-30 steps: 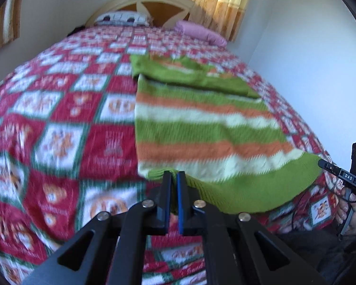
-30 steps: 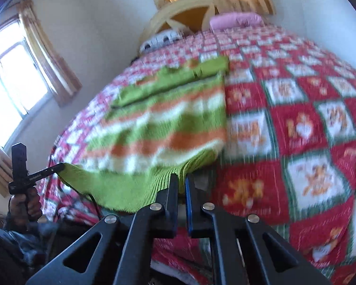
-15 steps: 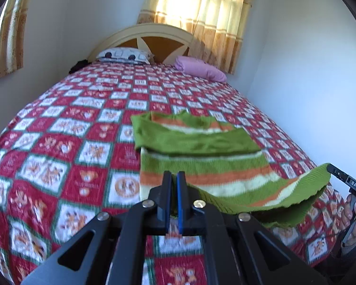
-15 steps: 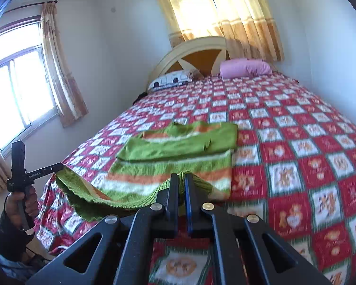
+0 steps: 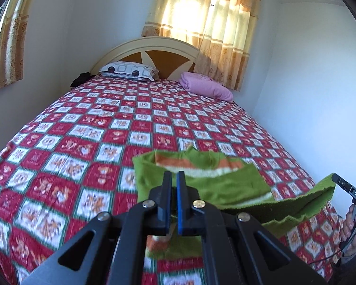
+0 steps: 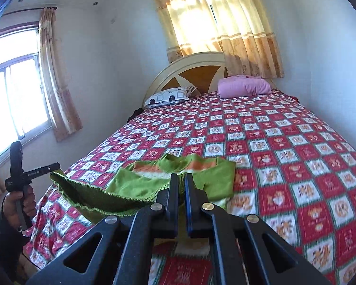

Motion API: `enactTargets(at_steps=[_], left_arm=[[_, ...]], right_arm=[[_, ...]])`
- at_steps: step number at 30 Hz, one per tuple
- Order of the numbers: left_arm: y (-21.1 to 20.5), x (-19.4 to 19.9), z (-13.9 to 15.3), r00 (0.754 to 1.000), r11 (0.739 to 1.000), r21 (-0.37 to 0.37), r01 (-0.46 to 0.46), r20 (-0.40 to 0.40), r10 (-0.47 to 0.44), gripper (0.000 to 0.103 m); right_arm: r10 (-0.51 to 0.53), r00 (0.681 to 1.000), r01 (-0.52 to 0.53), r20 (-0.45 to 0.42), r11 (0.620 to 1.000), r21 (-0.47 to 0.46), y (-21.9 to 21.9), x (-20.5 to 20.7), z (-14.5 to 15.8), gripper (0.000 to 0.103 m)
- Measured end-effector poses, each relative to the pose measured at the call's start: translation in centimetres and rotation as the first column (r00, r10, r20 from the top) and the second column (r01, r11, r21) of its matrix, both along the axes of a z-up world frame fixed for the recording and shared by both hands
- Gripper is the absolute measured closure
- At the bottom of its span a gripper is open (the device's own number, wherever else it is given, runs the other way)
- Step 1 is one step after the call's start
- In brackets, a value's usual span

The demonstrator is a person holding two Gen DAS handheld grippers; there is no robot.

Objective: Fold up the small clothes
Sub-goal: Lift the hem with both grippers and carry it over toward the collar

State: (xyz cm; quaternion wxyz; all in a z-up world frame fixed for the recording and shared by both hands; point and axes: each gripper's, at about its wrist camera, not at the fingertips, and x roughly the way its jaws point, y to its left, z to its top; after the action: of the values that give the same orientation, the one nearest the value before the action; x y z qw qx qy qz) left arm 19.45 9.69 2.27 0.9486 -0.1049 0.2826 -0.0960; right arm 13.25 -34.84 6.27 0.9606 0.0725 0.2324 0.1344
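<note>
Hem-lifting is under way: compared with a second ago, when the sweater (image 5: 201,185) was lying flat and stretched toward the cameras, its near edge is now hanging in the air between the two claws while the far part is staying on the bed (image 5: 83,130).

Going left to right in the left wrist view, the quilt is filling the nine o'clock side, the left gripper (image 5: 174,197) is sitting at six o'clock with its jaws together on the green knit, and at three o'clock the lifted hem is running out to the other tool. In the right wrist view the order is mirrored: the left tool is gripping the hem corner at nine o'clock, the fabric is sagging across, and the right gripper (image 6: 181,194) at six o'clock is pinching its own corner, jaws closed on the knit.

Both cameras are now looking higher, taking in the headboard (image 6: 194,71) and curtain (image 6: 220,23) at twelve o'clock, which suggests both hands are rising and travelling forward together. That likely means the bottom half is being carried over the collar end, so the lengthwise fold looks roughly half done; the hem is not yet laid down.
</note>
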Motion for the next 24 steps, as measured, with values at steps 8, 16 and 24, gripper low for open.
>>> enactTargets(at_steps=[8,16,24], left_arm=[[0.1,6.8,-1.0,0.998,1.0,0.007,-0.028,-0.048,0.028,0.099],[-1.3,14.6,-5.5,0.986,0.997,0.065,-0.03,-0.16,0.041,0.099],[-3.0,20.1,-13.2,0.95,0.987,0.145,-0.067,-0.293,0.108,0.096]], right_arm=[[-0.026,0.998,0.023,-0.057,0.999,-0.045,0.0,7.9,-0.5,0.099],[-0.051,0.983,0.039,-0.176,0.997,-0.074,-0.3,17.1,-3.9,0.099],[-0.063,0.933,0.056,-0.355,0.998,-0.029,-1.6,26.0,-12.3,0.099]])
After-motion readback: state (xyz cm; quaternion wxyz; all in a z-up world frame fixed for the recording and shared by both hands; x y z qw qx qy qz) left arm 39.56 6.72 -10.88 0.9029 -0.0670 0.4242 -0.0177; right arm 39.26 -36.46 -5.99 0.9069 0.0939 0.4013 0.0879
